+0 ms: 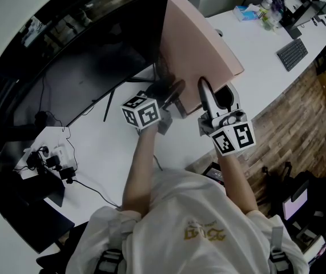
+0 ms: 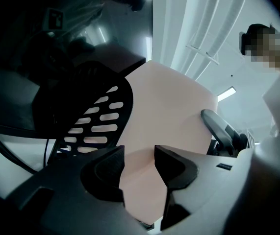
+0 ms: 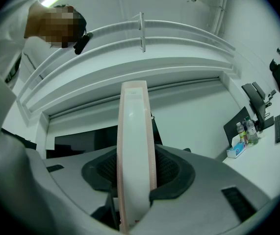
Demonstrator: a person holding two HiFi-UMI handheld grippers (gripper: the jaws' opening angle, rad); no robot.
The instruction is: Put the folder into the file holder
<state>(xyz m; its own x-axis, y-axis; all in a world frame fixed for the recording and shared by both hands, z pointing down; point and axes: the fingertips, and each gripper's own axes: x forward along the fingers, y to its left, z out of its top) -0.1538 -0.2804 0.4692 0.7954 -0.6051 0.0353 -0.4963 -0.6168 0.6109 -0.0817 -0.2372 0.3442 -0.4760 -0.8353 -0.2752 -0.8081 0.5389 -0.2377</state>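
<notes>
A pale pink folder (image 1: pixel 200 44) stands upright above the white desk (image 1: pixel 94 153), tilted back towards the right. My right gripper (image 1: pixel 202 84) is shut on its near lower edge. In the right gripper view the folder (image 3: pixel 136 131) runs edge-on between the pads of the right gripper (image 3: pixel 136 168). My left gripper (image 1: pixel 177 89) points at the folder's lower left part with its jaws open. In the left gripper view the folder's broad face (image 2: pixel 164 102) fills the gap of the left gripper (image 2: pixel 139 153). The black slotted file holder (image 2: pixel 98 116) stands just left of the folder.
A large curved black monitor (image 1: pixel 65 67) stands behind the folder at the left. A power strip with cables (image 1: pixel 54 156) lies at the desk's near left. A keyboard (image 1: pixel 292 54), a tissue box (image 1: pixel 245 13) and bottles (image 3: pixel 245 131) sit far right.
</notes>
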